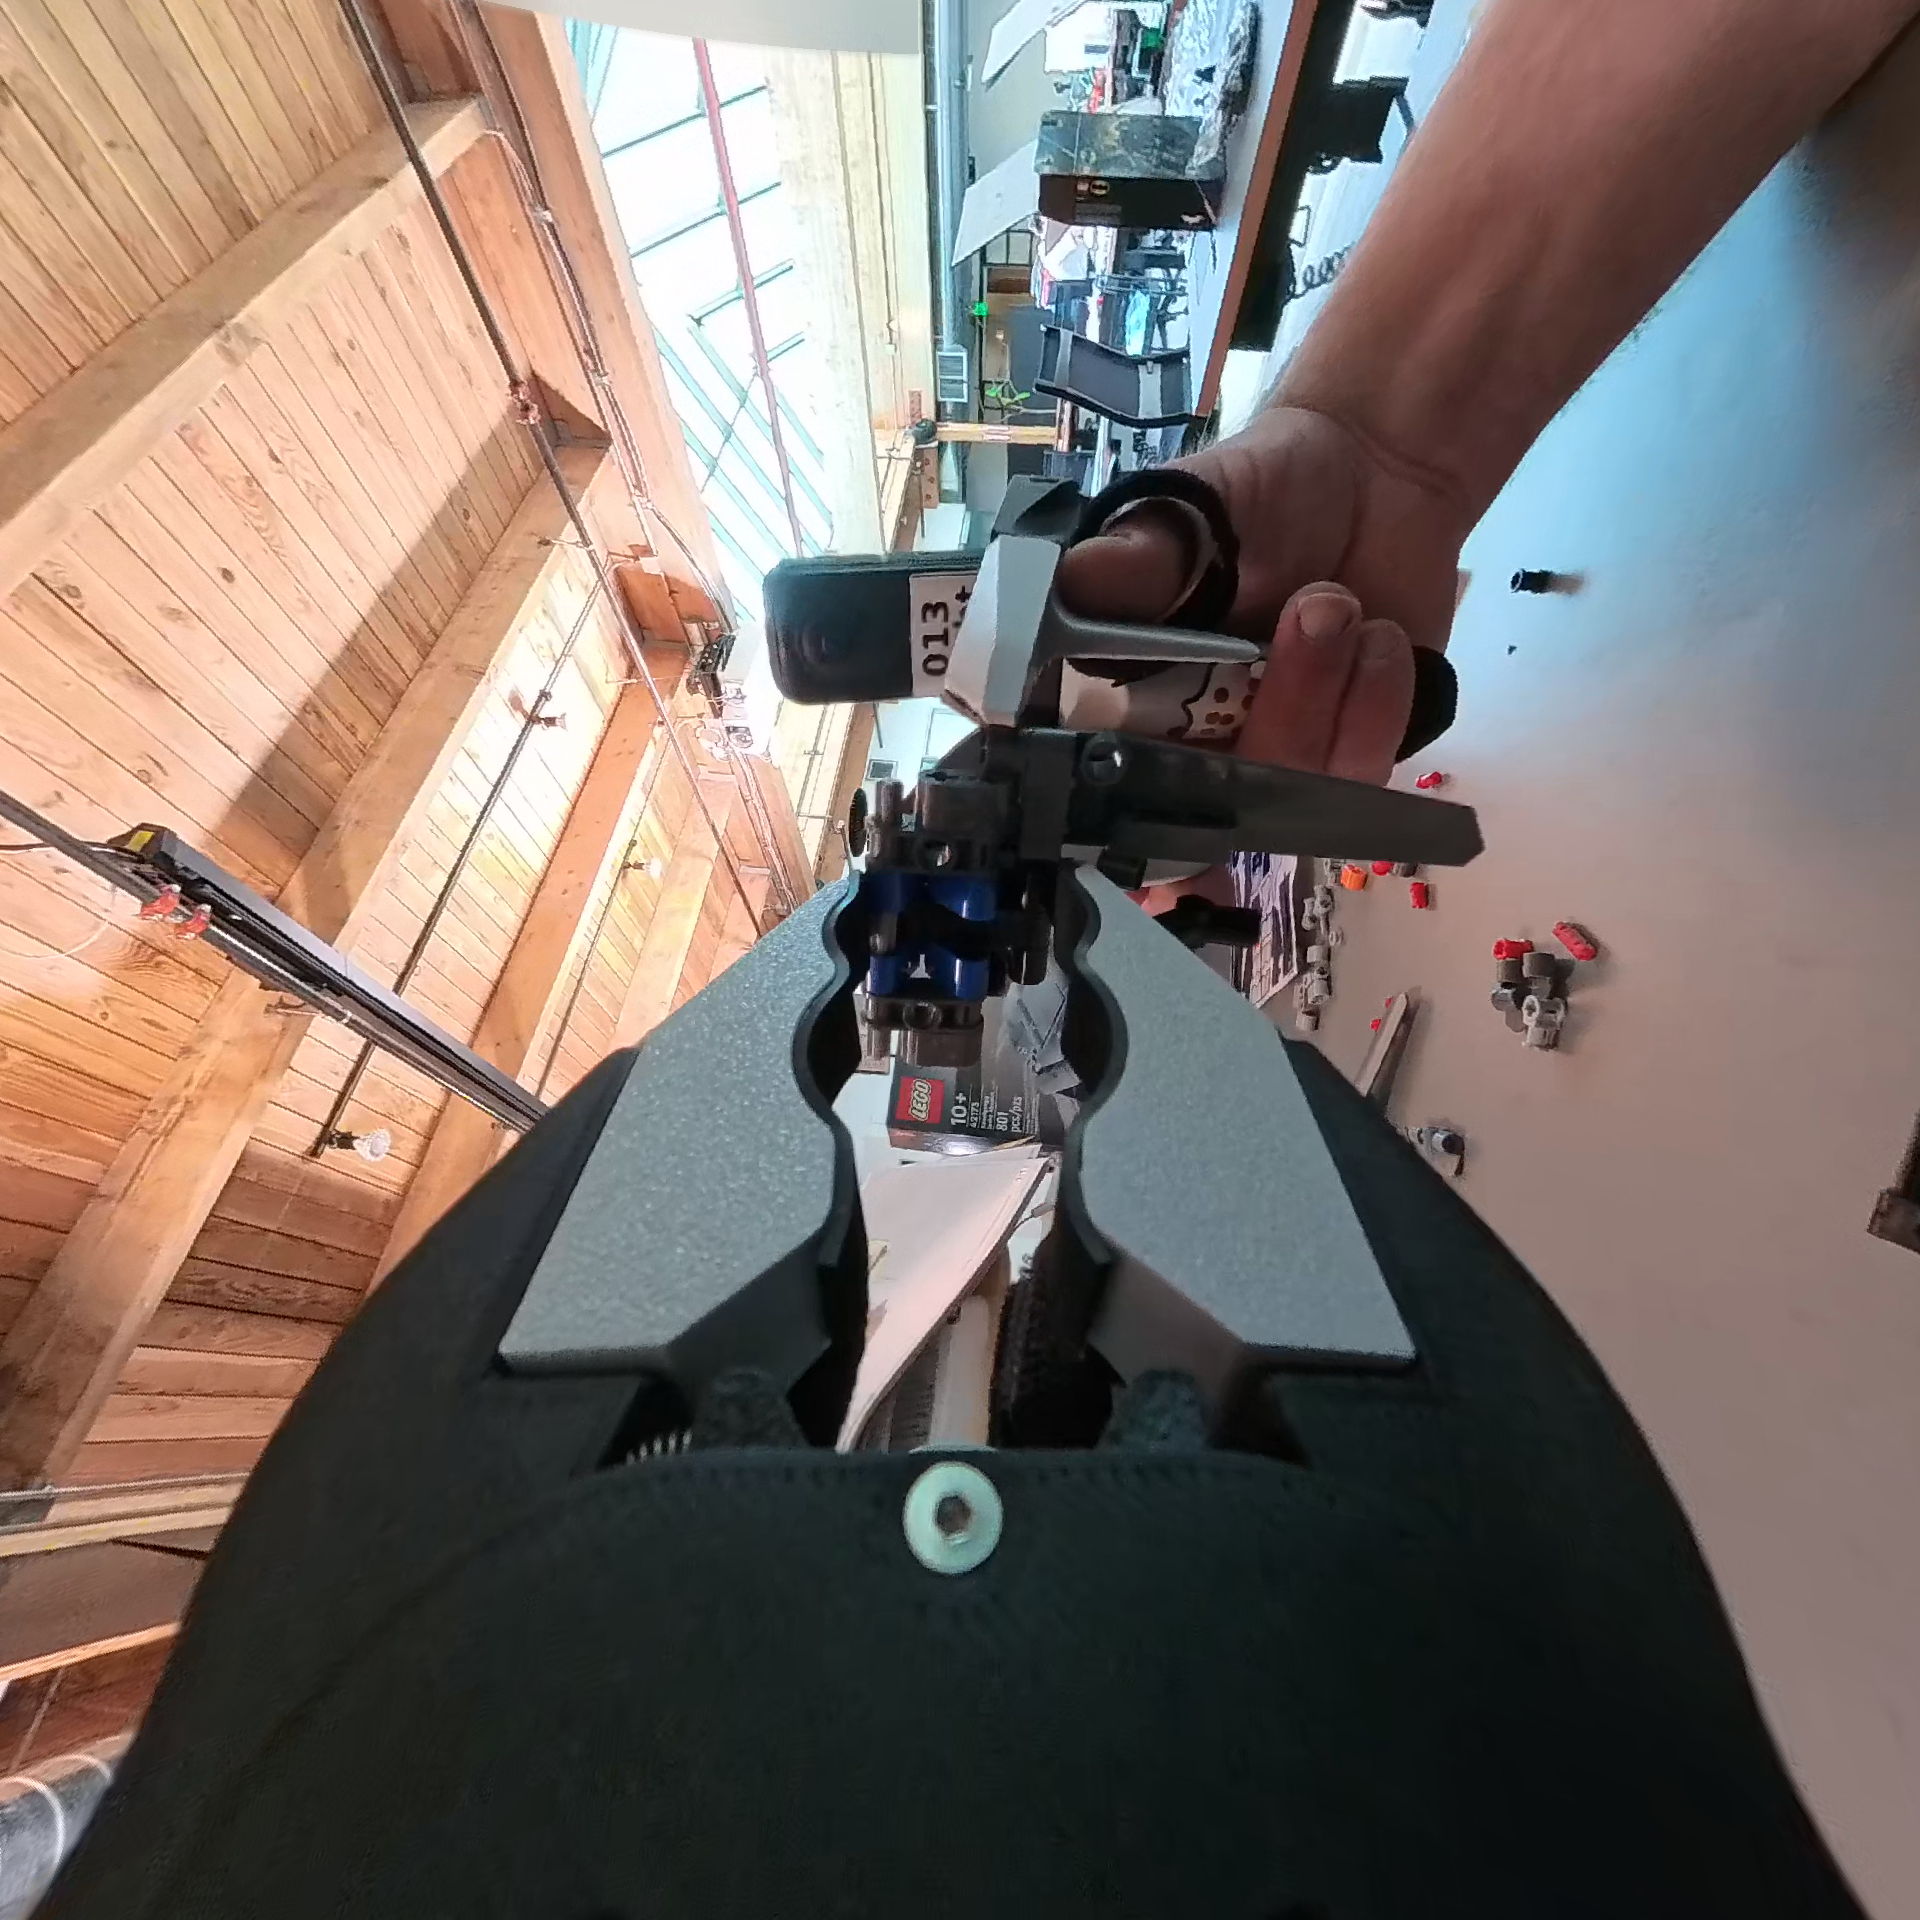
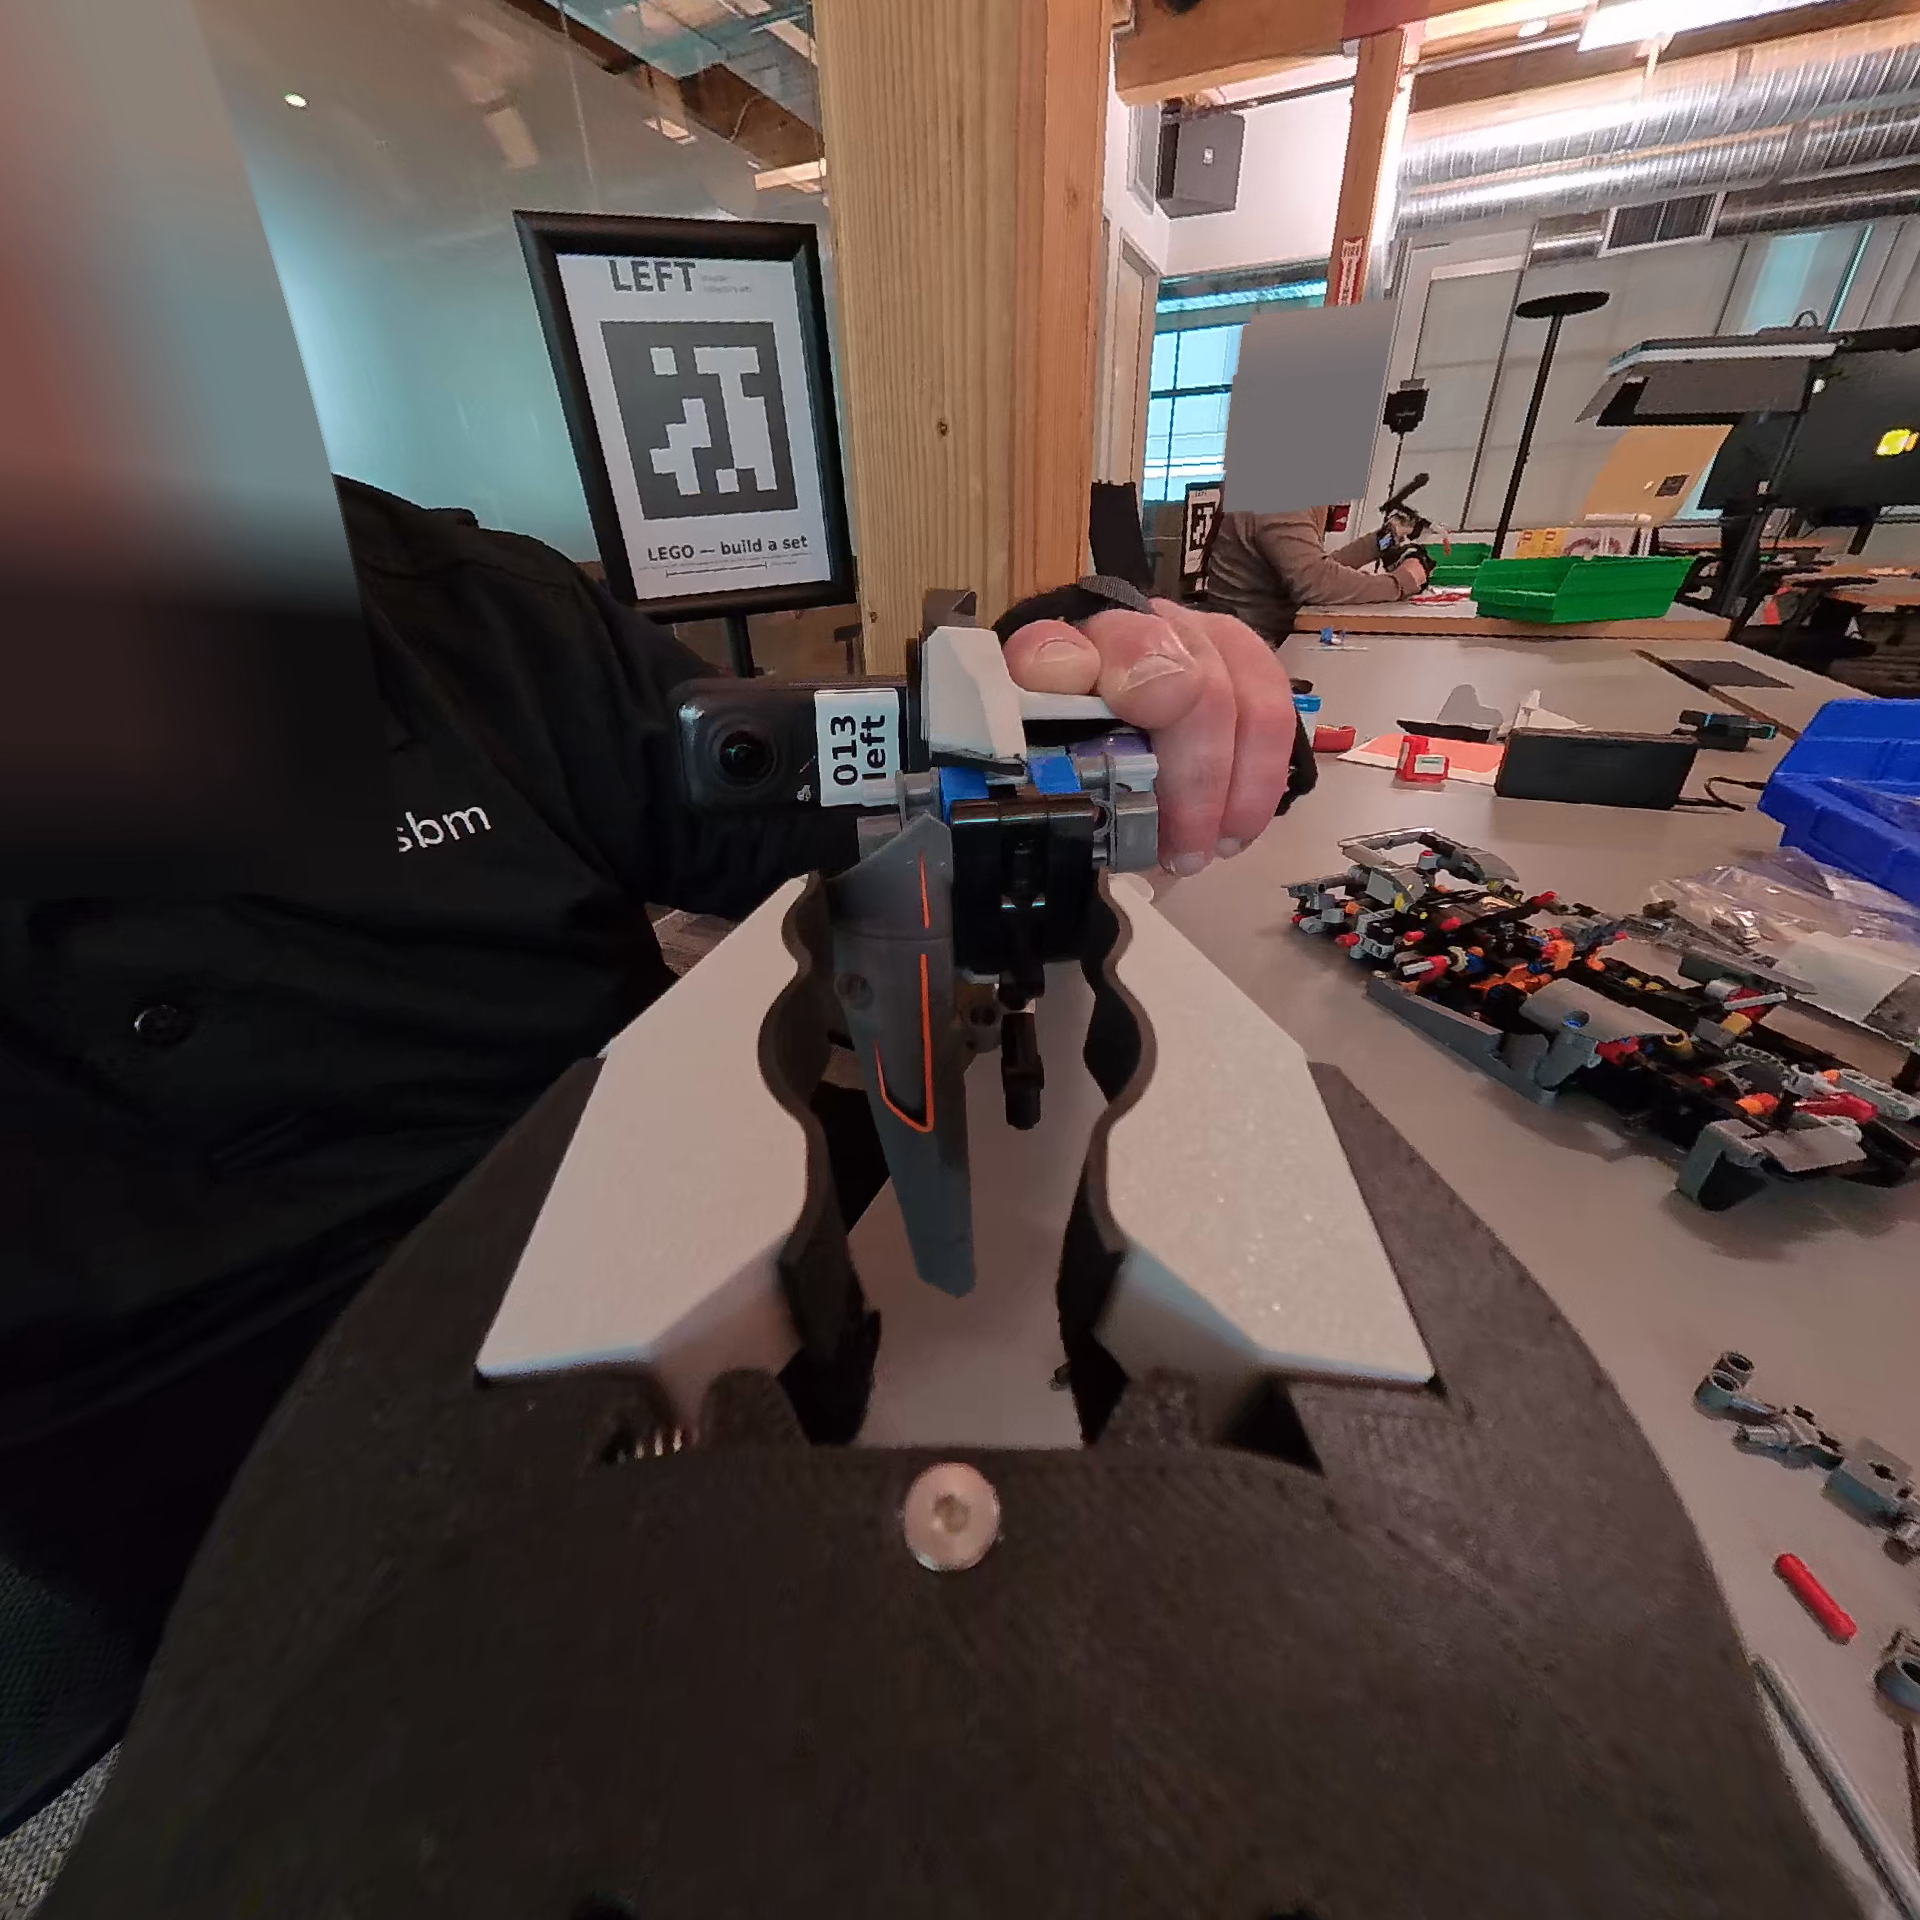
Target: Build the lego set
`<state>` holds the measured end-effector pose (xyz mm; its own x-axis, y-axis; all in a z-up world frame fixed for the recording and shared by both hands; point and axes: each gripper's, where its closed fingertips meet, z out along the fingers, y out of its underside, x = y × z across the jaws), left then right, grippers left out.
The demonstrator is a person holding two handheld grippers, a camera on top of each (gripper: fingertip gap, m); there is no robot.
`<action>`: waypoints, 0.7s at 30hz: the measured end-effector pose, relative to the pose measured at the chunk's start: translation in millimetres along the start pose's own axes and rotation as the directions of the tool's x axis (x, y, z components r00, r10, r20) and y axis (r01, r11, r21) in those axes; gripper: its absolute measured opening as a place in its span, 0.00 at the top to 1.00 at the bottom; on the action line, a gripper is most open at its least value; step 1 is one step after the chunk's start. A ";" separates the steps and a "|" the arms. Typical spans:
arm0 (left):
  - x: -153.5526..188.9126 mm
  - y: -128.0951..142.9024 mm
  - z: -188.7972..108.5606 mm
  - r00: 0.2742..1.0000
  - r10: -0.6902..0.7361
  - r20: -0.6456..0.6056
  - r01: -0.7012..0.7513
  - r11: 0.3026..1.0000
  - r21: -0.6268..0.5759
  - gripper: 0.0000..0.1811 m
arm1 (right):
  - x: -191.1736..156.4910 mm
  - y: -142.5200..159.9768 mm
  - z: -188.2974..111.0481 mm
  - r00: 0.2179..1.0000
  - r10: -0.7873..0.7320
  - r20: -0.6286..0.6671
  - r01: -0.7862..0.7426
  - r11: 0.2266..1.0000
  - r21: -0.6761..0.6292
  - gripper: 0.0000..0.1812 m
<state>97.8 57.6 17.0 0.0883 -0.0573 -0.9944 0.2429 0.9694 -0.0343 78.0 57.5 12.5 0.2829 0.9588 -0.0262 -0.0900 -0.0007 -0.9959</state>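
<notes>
Fingers [image 2: 686,1174]: two per gripper | one sub-assembly [image 2: 997,935] gripped | one chassis [image 2: 1621,1029]

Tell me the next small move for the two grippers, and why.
Probably press the two halves together. The left gripper and right gripper face each other in the air, both around one lego subassembly: its blue core sits at the left's tips and its grey fin hangs between the right's fingers. The chassis waits on the table.

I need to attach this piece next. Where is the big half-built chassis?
In the right wrist view, the half-built chassis lies flat on the grey table, right of the right gripper, with blue bins behind it.
</notes>
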 end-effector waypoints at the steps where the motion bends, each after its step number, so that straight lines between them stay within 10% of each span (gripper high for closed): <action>1: 0.7 -0.5 -0.2 1.000 0.006 -0.004 -0.006 1.000 -0.001 0.82 | -0.6 0.8 0.2 1.000 0.001 0.005 -0.001 1.000 -0.002 0.74; 16: -12.0 19.3 -5.3 0.974 -0.185 -0.127 0.176 0.981 -0.080 0.82 | 19.5 -6.7 -15.2 0.994 0.012 -0.111 -0.008 0.999 0.042 0.65; 21: 15.7 45.8 -14.6 0.798 -0.418 -0.433 0.305 0.901 -0.307 0.82 | 38.0 -13.6 -33.6 0.971 -0.007 -0.237 0.025 0.997 0.071 0.69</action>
<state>96.2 104.6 -1.7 -0.4498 -0.3479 -0.8226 -0.0511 0.9295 -0.3652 122.0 84.3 22.1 0.5017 0.8642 -0.0388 -0.1502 0.0429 -0.9877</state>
